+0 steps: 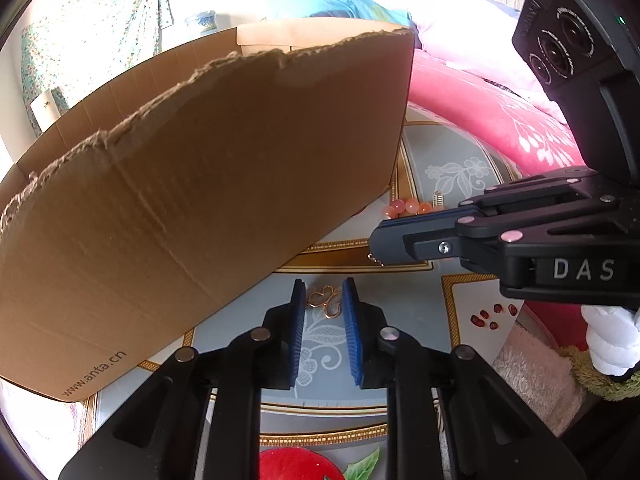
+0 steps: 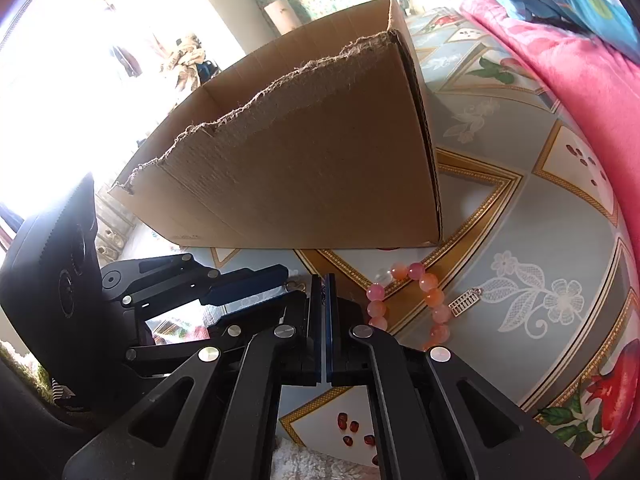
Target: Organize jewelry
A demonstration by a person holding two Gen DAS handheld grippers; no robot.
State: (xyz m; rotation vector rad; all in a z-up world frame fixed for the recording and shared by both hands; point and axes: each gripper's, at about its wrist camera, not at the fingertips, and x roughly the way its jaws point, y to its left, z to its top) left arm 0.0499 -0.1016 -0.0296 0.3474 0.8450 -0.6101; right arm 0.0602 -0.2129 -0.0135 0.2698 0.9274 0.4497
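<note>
Now the torn cardboard box (image 1: 192, 184) stands on the patterned cloth (image 1: 436, 292). Beside it, the right gripper (image 2: 324, 280) is pressed fully together. The left gripper (image 1: 323, 300) stands narrowly apart around a gold pendant (image 1: 325, 299). A pink bead bracelet (image 2: 430, 300) lies near the box corner.

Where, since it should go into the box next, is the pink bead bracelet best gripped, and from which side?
Pinch the bead bracelet on the strand opposite the small charm beside it, coming straight down, one finger inside the loop, one outside. It lies flat and open on the patterned cloth, so one row of beads fits between the pads.
</note>
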